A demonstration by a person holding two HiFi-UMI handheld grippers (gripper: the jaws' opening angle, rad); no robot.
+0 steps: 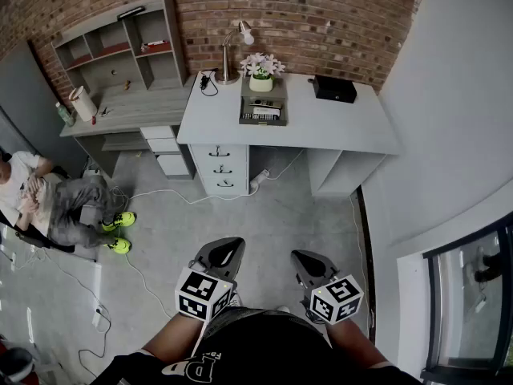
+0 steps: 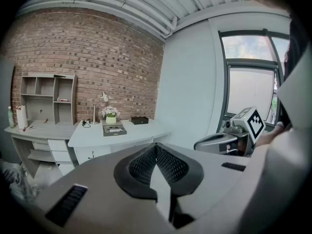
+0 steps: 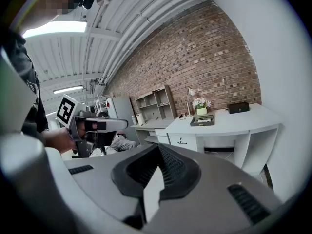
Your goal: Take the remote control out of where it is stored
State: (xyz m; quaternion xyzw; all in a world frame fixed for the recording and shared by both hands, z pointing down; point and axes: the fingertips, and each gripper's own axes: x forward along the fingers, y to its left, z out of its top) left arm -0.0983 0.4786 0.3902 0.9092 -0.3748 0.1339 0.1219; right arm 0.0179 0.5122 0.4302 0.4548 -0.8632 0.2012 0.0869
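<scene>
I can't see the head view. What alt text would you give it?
Seen from above, a person holds the left gripper and right gripper, jaws shut and empty, over a grey floor. Ahead, a white desk against a brick wall bears a tray, flowers, a lamp and a black box. Another person sits at far left.

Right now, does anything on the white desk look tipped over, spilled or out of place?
Nothing stands out. On the white desk, the lamp and the flower pot stand upright, the dark tray lies flat before the pot, and the black box sits at the right. Only a white cable trails over the floor below.
</scene>
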